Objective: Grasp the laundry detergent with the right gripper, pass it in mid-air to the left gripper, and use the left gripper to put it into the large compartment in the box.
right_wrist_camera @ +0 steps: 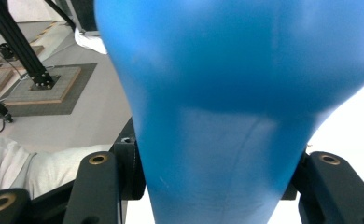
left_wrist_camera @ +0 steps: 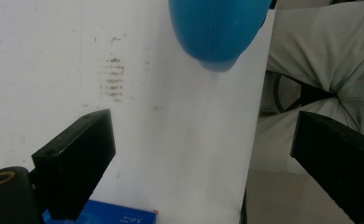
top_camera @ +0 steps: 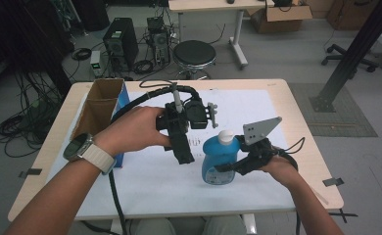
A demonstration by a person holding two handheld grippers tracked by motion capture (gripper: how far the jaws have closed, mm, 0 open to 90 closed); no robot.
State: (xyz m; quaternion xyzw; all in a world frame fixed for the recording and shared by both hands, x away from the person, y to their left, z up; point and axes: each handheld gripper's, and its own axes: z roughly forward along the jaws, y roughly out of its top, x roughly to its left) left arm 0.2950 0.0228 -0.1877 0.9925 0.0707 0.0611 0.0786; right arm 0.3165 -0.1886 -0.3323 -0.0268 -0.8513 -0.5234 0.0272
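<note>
1. The blue plastic bottle with a white cap [top_camera: 219, 159] stood upright near the middle of the white sheet covering the wooden table [top_camera: 304, 129], towards the person's side.
2. The right gripper [top_camera: 226, 168] came at the bottle from the right side of the high view; its two black jaws were clamped on the bottle's lower body, one pad on each flank. In the right gripper view the blue body [right_wrist_camera: 236, 107] rose between the jaws and touched both.
3. The bottle carried a pale label on its front, with print too small to read (blurred in the high view).
4. The left gripper [top_camera: 183, 155] was held above the sheet, just left of the bottle and not touching it, jaws pointing down. Its jaws stood wide apart with nothing between them; the left gripper view looked down past them at bare white sheet and the rounded edge of the blue bottle [left_wrist_camera: 217, 32].
5. A faint reddish-brown smudge [left_wrist_camera: 115, 77] marked the sheet; no letters could be made out.
6. A blue box [left_wrist_camera: 110, 215] showed at the bottom of the left gripper view, with small white print, possibly "50", not legible for certain.
7. An open brown cardboard box [top_camera: 98, 107] sat at the table's left edge, well apart from the bottle.
</note>
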